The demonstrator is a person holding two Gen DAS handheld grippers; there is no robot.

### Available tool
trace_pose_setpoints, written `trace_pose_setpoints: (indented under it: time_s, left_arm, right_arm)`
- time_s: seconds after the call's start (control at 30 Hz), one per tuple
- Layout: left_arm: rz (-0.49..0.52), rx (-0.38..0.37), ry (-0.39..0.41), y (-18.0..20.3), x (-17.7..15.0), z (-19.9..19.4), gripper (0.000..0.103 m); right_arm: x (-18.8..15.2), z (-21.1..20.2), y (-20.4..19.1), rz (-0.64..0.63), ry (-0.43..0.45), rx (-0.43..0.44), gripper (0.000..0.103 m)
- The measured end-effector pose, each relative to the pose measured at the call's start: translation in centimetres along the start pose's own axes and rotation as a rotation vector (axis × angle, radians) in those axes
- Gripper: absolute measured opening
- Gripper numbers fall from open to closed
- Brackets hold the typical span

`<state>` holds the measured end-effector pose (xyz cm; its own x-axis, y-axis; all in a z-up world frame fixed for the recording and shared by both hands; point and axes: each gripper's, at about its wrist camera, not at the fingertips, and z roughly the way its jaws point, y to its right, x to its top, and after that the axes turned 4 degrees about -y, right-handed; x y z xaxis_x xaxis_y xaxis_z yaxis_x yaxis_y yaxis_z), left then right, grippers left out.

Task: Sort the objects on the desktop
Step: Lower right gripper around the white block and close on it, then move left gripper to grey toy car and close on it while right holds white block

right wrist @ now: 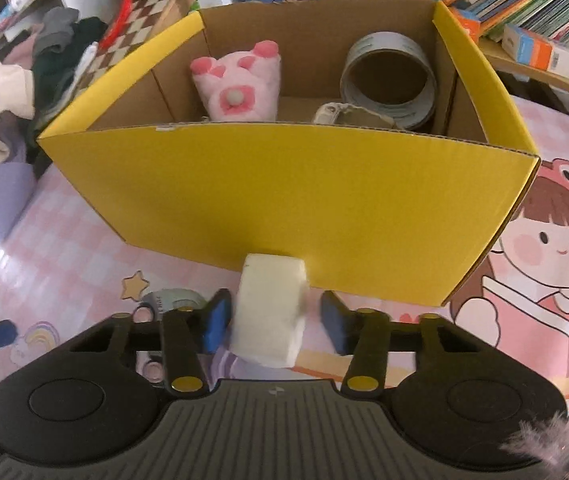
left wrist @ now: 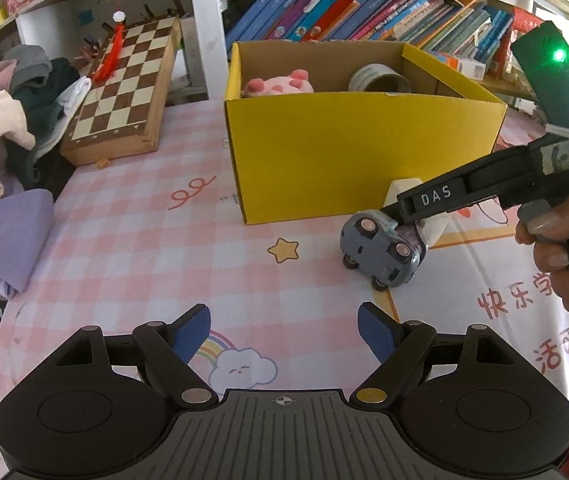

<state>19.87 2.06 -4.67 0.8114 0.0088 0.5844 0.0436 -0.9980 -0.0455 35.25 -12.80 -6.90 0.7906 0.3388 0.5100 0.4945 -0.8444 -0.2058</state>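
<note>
On pink checkered surface [left wrist: 132, 240], left tongs [left wrist: 283, 334] stand apart, empty; right tongs [right wrist: 274, 322] straddle white block [right wrist: 270, 312], right pad not touching.

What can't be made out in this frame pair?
- Right claw grip on the white block: right wrist view shows a gap at one pad; contact unclear.
- Grey object in the yellow box: front wall hides most of it.
- Toy car: claw finger covers its far side, left wrist view.
- Book titles: too small.
</note>
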Motion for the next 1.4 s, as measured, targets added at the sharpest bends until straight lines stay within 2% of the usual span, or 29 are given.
trace_pose_setpoints:
  time_s: [0.17,0.27,0.53,0.77,1.2,1.4]
  left_arm:
    - [0.026,-0.017,0.002,0.7,0.5,0.6,0.083]
    - [0.047,-0.027,0.005,1.1,0.7,0.9,0.083]
    - [0.086,-0.054,0.009,2.2,1.7,2.1,0.083]
    - [0.111,-0.072,0.019,2.9,2.8,3.1,0.083]
    - [0.134,-0.092,0.007,3.9,3.9,4.6,0.083]
    - [0.155,-0.153,0.024,4.5,3.9,3.9,0.083]
  right_arm:
    - [-0.3,-0.5,-0.6,-0.043,-0.004,0.006,0.027]
    - [-0.7,-1.3,-0.5,-0.048,0.005,0.004,0.026]
    - [-2.2,-4.2,1.0,-0.042,0.042,-0.041,0.025]
    - [-3.8,-5.4,1.9,-0.043,0.024,-0.078,0.025]
    - [-4.4,-4.3,2.9,-0.018,-0.032,-0.078,0.025]
    - [-4.6,-4.6,4.0,0.034,-0.028,-0.085,0.025]
